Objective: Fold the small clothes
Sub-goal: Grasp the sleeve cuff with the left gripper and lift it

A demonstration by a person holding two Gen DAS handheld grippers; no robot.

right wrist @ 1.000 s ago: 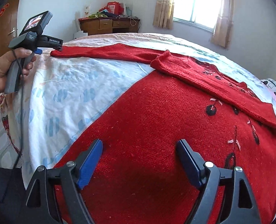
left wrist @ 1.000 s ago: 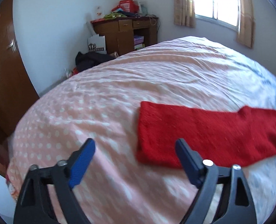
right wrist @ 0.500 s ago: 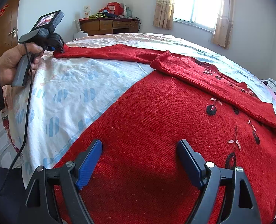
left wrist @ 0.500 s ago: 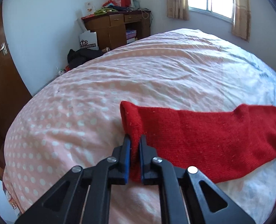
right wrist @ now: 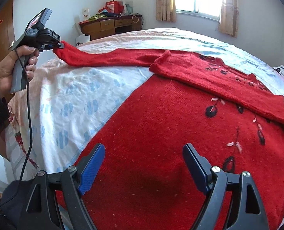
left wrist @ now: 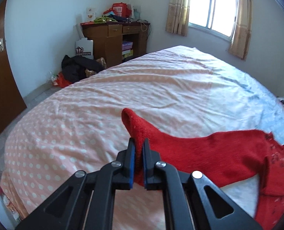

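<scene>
A red knit sweater (right wrist: 161, 134) with dark flower embroidery lies spread on the bed. Its far sleeve (right wrist: 113, 57) stretches out to the left. My left gripper (left wrist: 139, 149) is shut on the cuff of that sleeve (left wrist: 134, 122) and holds it lifted off the bedsheet; it also shows in the right wrist view (right wrist: 58, 46), held by a hand. The other sleeve (right wrist: 218, 84) lies folded across the body. My right gripper (right wrist: 144, 164) is open and empty, hovering over the sweater's lower body.
The bed (left wrist: 122, 88) has a pink dotted sheet on the left and a white and blue one (right wrist: 74, 99) on the right. A wooden desk (left wrist: 115, 38) with clutter and a dark pile of clothes (left wrist: 78, 67) stand by the far wall.
My left gripper closed on the sleeve cuff and has lifted it up off the sheet. My right gripper has stayed open over the sweater body.
</scene>
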